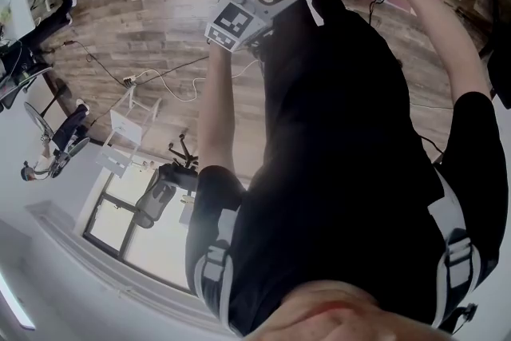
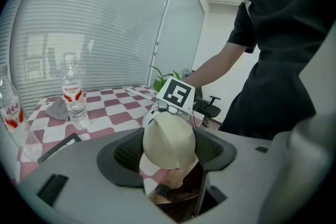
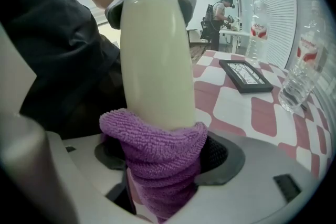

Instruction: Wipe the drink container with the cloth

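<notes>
Checkered table [image 2: 115,107]: my left claw [image 2: 168,148] clamps cream drink container [image 3: 155,60]; right claw [image 3: 163,157] clamps purple cloth [image 3: 152,136] round it; wiping seemingly midway.

Bright, even indoor light fills all three views. Ceiling strips leave glare streaks on the glass wall [image 2: 105,18] at far left. The drink container [image 3: 155,50] carries a soft sheen. Fisheye bending curves every edge, and the near black shirt [image 1: 343,156] is dark and blurred.

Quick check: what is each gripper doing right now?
Left gripper: shut on one end of the cream drink container.
Right gripper: shut on the purple cloth, which wraps the container.
</notes>
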The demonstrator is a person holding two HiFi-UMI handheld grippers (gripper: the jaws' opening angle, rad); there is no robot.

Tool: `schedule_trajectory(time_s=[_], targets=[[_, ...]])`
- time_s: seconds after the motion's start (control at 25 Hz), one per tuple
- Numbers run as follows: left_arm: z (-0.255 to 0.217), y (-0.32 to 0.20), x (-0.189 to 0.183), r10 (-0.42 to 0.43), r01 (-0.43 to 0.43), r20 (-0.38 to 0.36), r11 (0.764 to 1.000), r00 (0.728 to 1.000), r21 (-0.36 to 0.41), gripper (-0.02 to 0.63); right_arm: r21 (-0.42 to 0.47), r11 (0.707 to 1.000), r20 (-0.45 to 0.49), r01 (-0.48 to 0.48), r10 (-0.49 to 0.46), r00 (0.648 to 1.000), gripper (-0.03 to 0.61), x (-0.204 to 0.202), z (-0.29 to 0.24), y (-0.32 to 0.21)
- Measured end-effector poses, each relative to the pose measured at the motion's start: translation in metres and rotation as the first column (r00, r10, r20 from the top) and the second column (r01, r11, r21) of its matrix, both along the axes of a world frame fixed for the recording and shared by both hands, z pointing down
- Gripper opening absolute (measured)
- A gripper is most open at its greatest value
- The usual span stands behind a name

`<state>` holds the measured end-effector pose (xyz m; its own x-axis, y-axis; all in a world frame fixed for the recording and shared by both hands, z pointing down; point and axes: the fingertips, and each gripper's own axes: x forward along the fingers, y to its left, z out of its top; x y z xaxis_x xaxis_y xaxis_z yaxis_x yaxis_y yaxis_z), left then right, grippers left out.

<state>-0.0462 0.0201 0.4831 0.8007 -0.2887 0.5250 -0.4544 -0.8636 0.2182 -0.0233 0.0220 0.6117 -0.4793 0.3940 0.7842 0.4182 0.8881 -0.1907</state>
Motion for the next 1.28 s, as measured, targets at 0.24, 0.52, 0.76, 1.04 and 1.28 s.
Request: schedule_trajectory(time_s=[0.24,0.52,0.76,1.04,1.28], targets=[[-0.002,0.002,0.010,0.064,-0.066,0.051,0.997,0.997,0.040,0.302,-0.028,0.998,-0.005,0.055,-0.055,0.998,0.353,0.001,-0.012,0.005],[-0.004,0.000,0.016,0.107,-0.110,0.062,0.993,0.992,0.051,0.302,-0.061,0.995,0.105,0.080,-0.073,0.992,0.351,-0.018,-0.056,0.011],[-0.006,-0.001,0.020,0.127,-0.131,0.066,0.990,0.990,0.058,0.302,-0.019,0.987,0.152,0.163,-0.158,0.976,0.351,-0.032,-0.089,0.015],[-0.005,-0.007,0.018,0.065,-0.065,0.023,0.997,0.998,0.028,0.302,0.046,0.992,0.180,0.116,-0.123,0.976,0.351,-0.037,-0.098,0.010],[-0.005,-0.019,0.012,-0.043,0.041,-0.040,0.998,0.998,-0.048,0.302,0.054,0.995,0.240,-0.082,0.066,0.969,0.300,-0.028,-0.110,-0.010]])
